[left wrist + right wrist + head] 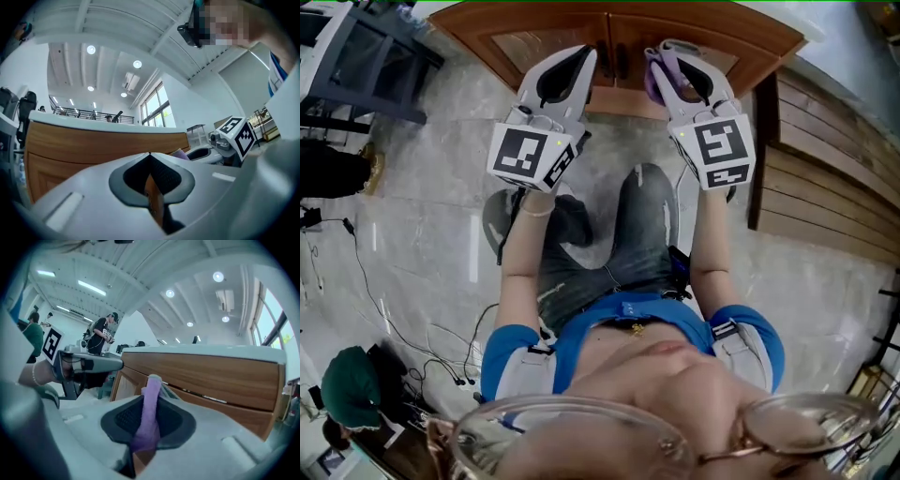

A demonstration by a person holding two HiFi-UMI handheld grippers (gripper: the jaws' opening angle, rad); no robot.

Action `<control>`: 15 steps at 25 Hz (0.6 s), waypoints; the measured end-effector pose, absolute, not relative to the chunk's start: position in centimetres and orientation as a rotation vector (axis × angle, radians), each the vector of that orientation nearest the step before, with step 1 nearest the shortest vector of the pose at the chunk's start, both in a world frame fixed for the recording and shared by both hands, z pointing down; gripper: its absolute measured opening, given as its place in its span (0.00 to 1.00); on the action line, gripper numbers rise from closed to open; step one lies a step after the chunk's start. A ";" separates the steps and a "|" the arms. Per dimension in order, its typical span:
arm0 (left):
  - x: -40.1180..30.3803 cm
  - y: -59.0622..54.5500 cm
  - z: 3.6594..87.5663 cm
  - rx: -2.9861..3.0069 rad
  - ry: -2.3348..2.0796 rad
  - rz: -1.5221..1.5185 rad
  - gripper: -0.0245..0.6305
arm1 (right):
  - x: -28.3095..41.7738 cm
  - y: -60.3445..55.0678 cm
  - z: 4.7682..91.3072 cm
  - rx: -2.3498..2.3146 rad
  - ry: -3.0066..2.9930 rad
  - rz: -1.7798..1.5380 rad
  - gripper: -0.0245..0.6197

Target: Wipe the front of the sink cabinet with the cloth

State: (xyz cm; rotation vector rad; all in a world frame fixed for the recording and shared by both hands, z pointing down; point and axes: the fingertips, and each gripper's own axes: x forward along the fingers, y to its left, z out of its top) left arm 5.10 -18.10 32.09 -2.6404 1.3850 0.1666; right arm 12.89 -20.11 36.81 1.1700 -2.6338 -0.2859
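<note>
Cloth (150,411), lilac and soft, is pinched between the right tool's (672,54) jaws as a narrow strip. Its long axis runs along the jaws and its free end points at the sink cabinet (534,42). Only the head view shows it bunched before the cabinet's right door; only the right gripper view shows the clamp. The left tool (581,56), before the left door, is closed on nothing.

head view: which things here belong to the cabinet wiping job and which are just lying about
For the job:
- purple cloth, pinched in the right claw
- wooden sink cabinet front
- left claw, shut with nothing in it

Just lying about:
- cables on the floor
- dark frame at the upper left
- slatted wooden panel at the right
</note>
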 end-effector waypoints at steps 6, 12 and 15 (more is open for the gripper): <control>4.3 -20.2 35.5 -2.593 1.348 0.110 0.04 | 9.0 -21.3 36.5 1.132 -2.712 -0.389 0.14; 3.6 -21.5 36.9 -2.623 1.327 0.170 0.04 | 5.7 -23.3 35.6 1.162 -2.665 -0.514 0.14; 3.2 -22.2 38.4 -2.699 1.305 0.223 0.04 | 5.2 -23.9 36.0 1.174 -2.643 -0.539 0.14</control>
